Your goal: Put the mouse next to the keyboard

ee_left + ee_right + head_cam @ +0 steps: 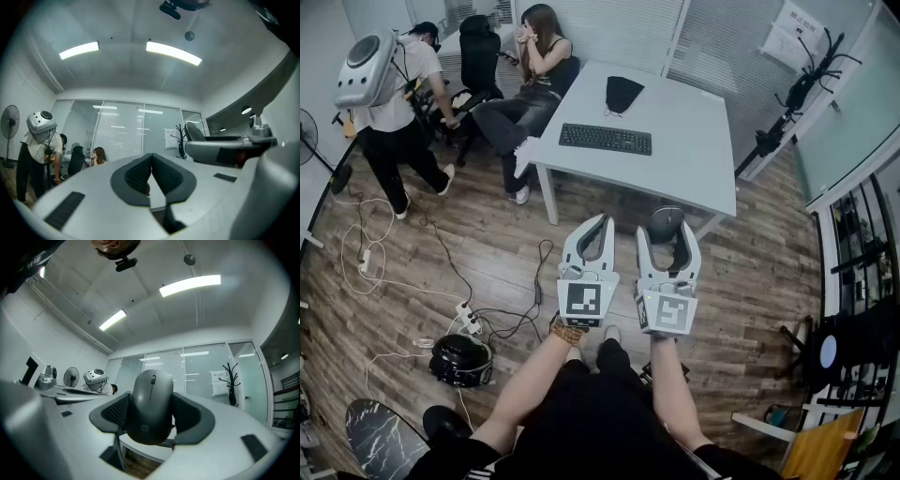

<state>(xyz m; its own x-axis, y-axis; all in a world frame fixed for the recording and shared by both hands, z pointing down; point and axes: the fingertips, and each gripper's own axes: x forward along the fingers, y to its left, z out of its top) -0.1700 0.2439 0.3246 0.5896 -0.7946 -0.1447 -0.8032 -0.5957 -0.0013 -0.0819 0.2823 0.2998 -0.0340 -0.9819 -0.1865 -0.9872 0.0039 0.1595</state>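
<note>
A wood floor (441, 234) fills the office, cables and a power strip (467, 319) trailing across it at 8 o'clock in the head view. A white table (694, 150) stands at 12 o'clock. At 10 o'clock a standing person (394, 112) with a grey pack on the back bends toward a black chair (478, 47). Beside it a seated person (534, 75) sits at the table's left end.

On the table a black keyboard (605, 139) lies near the front edge, with a dark pouch (622, 92) behind it at 12 o'clock, the two apart.

In front of the table, over the floor, the operator holds both grippers side by side and pointing at it. The left gripper (605, 222) is at 11 o'clock of the right gripper (667, 239). The left one's jaws meet at the tips, nothing between the pads. The right one's jaws stand wide, clamped on the sides of a dark grey mouse (667, 223). The mouse is off the table, well short of the keyboard and at 5 o'clock from it. In the right gripper view its wheel end points up and away from the camera.
</note>
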